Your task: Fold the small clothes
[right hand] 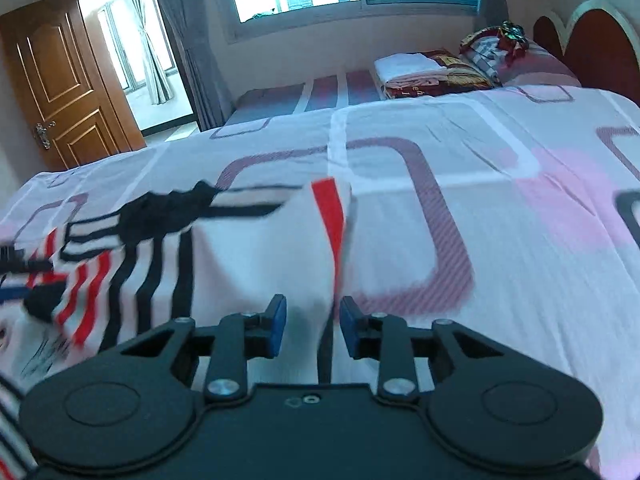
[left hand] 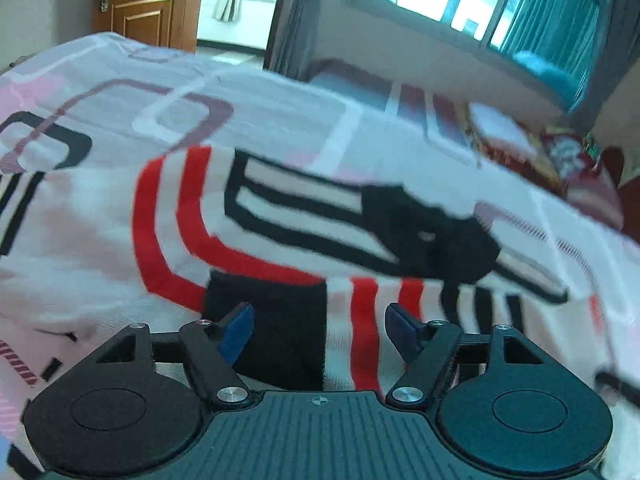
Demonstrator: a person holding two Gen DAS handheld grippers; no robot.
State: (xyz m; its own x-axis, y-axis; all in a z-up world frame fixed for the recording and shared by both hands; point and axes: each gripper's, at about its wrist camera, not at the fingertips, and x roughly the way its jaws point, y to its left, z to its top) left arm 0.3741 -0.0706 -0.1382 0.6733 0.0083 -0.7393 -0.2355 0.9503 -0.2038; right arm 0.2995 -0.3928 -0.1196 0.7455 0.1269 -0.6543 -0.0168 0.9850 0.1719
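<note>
Left wrist view: the left gripper (left hand: 320, 330) hangs over the bed (left hand: 100, 92), jaws spread wide, with a black part of the striped garment (left hand: 208, 216) between them but not pinched. The garment lies spread on the bedcover.

Right wrist view: the right gripper (right hand: 313, 330) has its jaws parted around the garment (right hand: 256, 256)'s white edge, not clamped. Folded bedding (right hand: 416, 70) sits near the headboard (right hand: 592, 46).

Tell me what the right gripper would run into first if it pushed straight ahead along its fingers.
The right gripper, jaws open, would most likely meet the striped garment first: its white fabric with the red edge stripe lies directly between and ahead of the fingers. Beyond it is only the patterned bedsheet. Blur makes depth uncertain.
</note>
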